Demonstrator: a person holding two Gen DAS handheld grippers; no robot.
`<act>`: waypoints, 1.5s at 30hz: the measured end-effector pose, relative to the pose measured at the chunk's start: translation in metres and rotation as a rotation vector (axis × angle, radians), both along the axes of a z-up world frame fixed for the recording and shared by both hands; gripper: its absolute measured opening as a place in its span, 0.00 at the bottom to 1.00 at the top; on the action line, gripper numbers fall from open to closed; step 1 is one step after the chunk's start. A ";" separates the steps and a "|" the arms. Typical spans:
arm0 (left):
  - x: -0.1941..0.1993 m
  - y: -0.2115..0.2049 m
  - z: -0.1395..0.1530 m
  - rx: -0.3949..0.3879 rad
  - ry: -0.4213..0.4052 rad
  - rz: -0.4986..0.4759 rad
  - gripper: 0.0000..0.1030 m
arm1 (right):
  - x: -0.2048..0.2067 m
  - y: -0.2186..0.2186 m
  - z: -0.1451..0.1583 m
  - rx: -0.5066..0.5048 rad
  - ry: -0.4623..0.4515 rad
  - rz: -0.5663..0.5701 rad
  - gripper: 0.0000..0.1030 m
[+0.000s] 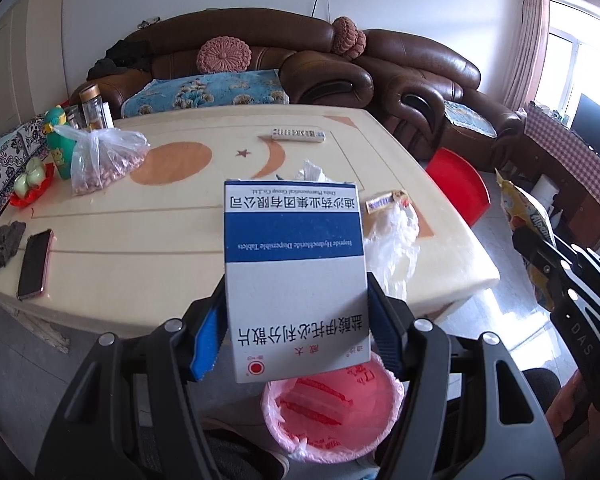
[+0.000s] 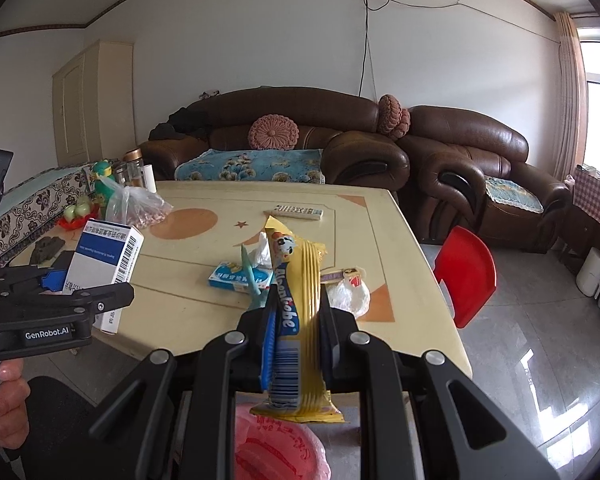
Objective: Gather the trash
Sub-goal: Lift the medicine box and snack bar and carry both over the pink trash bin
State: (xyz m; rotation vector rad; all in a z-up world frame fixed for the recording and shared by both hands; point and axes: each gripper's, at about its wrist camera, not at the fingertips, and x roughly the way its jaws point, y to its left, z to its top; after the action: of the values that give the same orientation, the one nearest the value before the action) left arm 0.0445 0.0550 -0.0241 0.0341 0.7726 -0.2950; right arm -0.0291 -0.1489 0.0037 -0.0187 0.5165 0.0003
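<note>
My left gripper [image 1: 296, 332] is shut on a white and blue medicine box [image 1: 294, 272], held upright above a bin lined with a pink bag [image 1: 332, 412]. The same box [image 2: 100, 268] shows at the left of the right wrist view. My right gripper [image 2: 296, 328] is shut on a yellow snack wrapper [image 2: 300, 320], which hangs down over the pink bag [image 2: 280, 452]. On the cream table [image 2: 204, 292] lie a small blue and white box [image 2: 236, 278], a crumpled clear bag [image 2: 348, 296] and a small wrapper [image 2: 340, 276].
A phone [image 1: 34, 264], a dark lump [image 1: 6, 244], a bag of nuts [image 1: 100, 160], a green toy bottle [image 1: 58, 140] and a remote [image 1: 298, 135] lie on the table. A red chair [image 2: 466, 274] stands at its right. Brown sofas [image 2: 300, 140] are behind.
</note>
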 end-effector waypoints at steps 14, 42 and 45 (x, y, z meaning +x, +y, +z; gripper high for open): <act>-0.028 -0.013 -0.043 0.033 0.070 -0.070 0.61 | -0.021 0.010 -0.039 0.005 0.105 0.025 0.17; -0.027 -0.034 -0.136 0.076 0.263 -0.129 0.60 | -0.004 0.028 -0.129 0.046 0.326 0.092 0.17; -0.022 -0.034 -0.148 0.082 0.289 -0.128 0.60 | 0.002 0.027 -0.143 0.053 0.360 0.093 0.17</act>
State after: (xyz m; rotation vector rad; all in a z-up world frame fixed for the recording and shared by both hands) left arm 0.0223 0.0210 -0.1718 0.1201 1.0720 -0.3946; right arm -0.0274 -0.1222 -0.1398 0.0091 0.8750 0.1097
